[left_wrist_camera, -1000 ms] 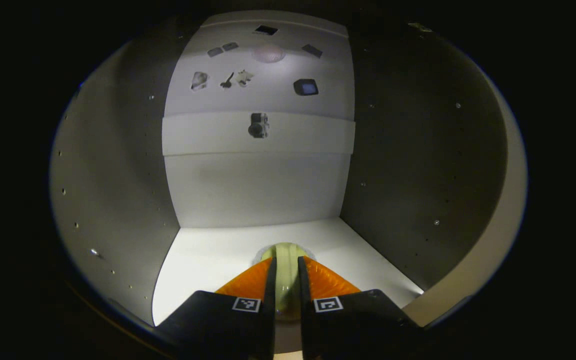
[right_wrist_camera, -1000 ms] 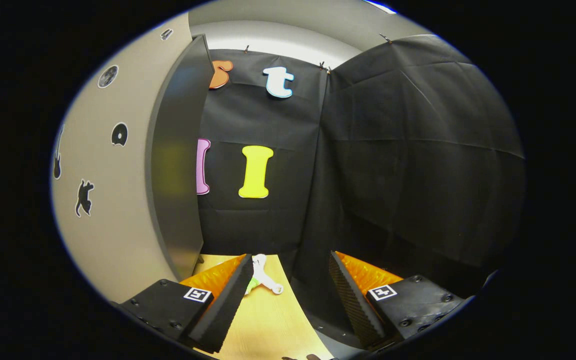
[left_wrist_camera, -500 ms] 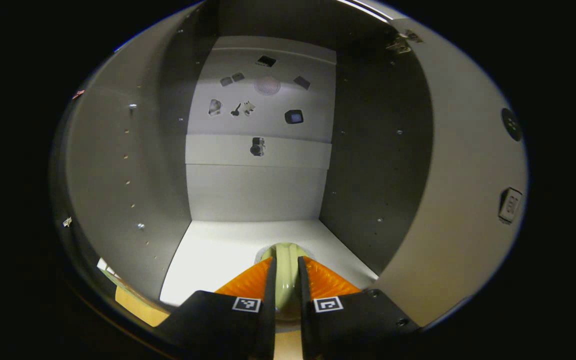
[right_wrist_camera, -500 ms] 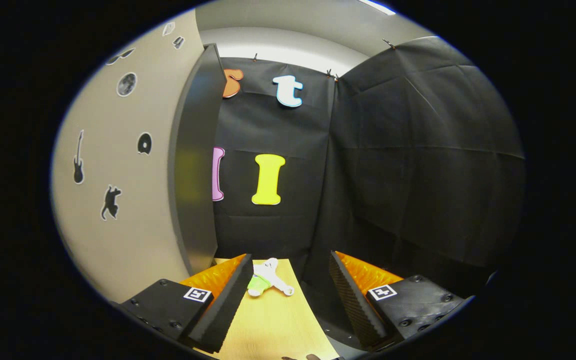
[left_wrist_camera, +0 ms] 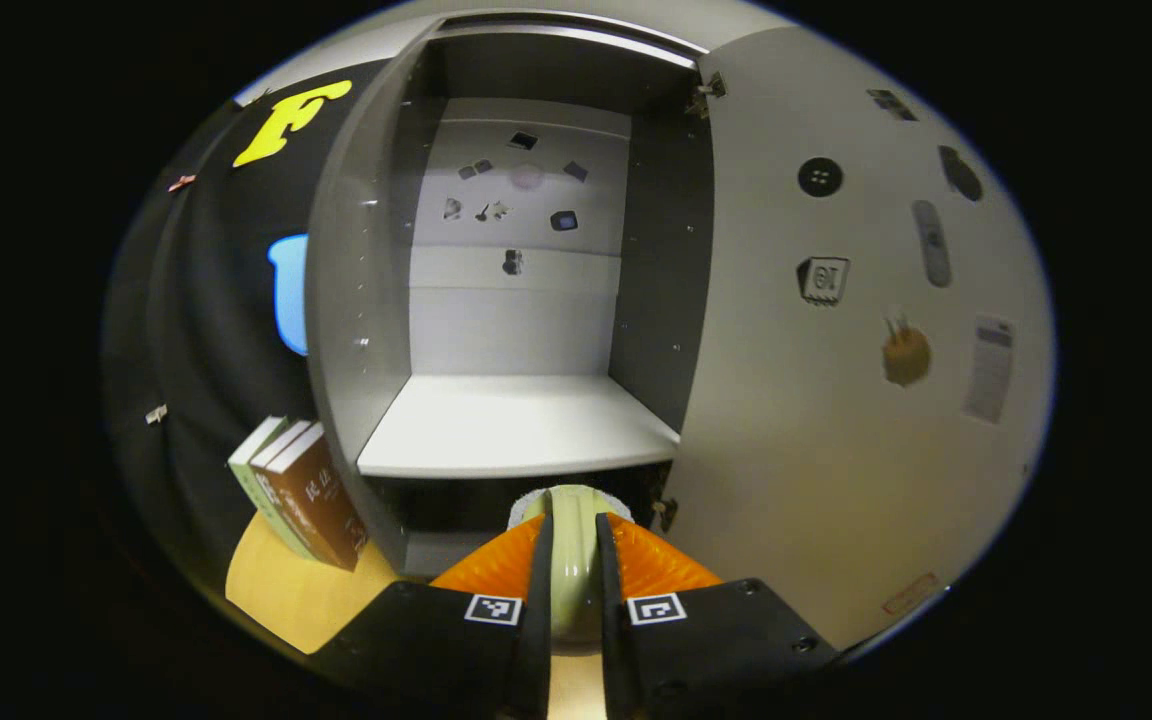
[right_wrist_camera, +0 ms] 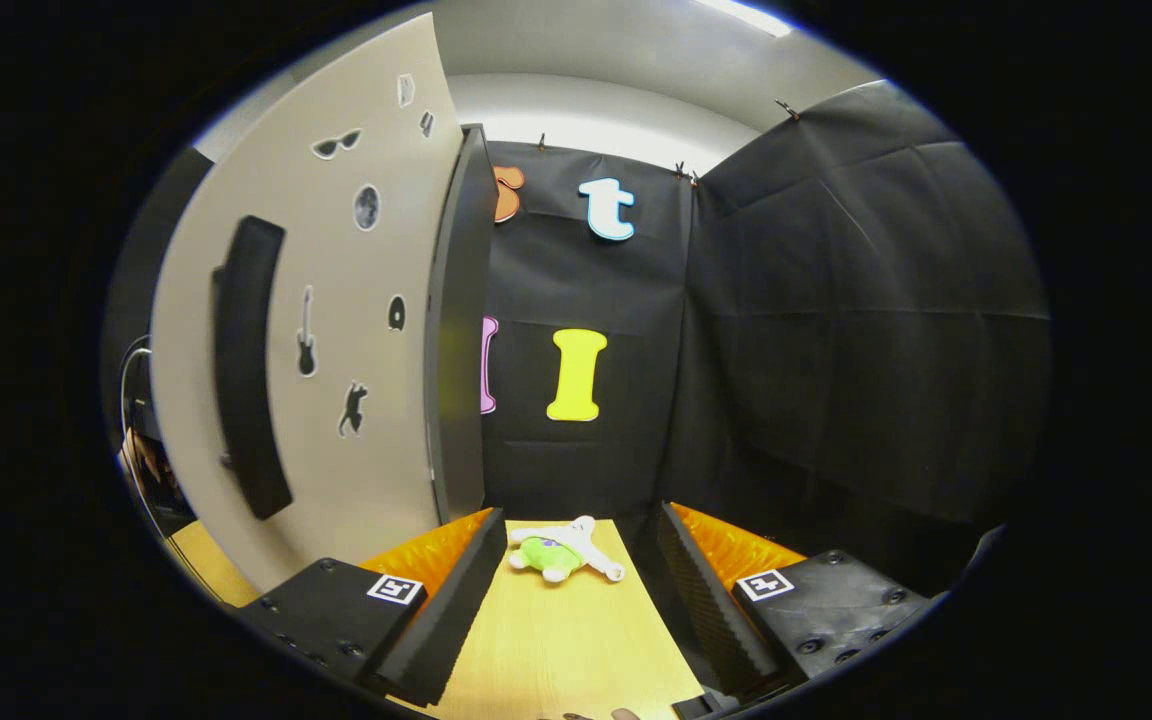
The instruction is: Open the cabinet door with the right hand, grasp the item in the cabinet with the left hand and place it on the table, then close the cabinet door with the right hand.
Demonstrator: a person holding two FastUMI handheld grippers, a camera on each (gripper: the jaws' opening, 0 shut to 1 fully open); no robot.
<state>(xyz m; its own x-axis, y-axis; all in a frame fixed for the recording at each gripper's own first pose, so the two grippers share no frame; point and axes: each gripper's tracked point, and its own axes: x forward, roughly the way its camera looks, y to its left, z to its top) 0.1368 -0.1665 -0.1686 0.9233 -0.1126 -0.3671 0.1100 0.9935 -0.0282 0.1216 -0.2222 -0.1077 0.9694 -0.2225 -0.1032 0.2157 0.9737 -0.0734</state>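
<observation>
Left gripper view: tongs (left_wrist_camera: 568, 570) pinch pale-green rounded item (left_wrist_camera: 570, 560)

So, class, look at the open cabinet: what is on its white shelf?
The shelf looks bare, with small stickers on the back wall. The compartment below is dark and partly covered by the left gripper holding a pale green item, so its contents cannot be seen.

Both fisheye views bend strongly at the rims. The cabinet shelf (left_wrist_camera: 516, 425) glares white under overhead light (its recess below stays dark); a ceiling light strip (right_wrist_camera: 751, 17) brightens the right gripper view.
</observation>
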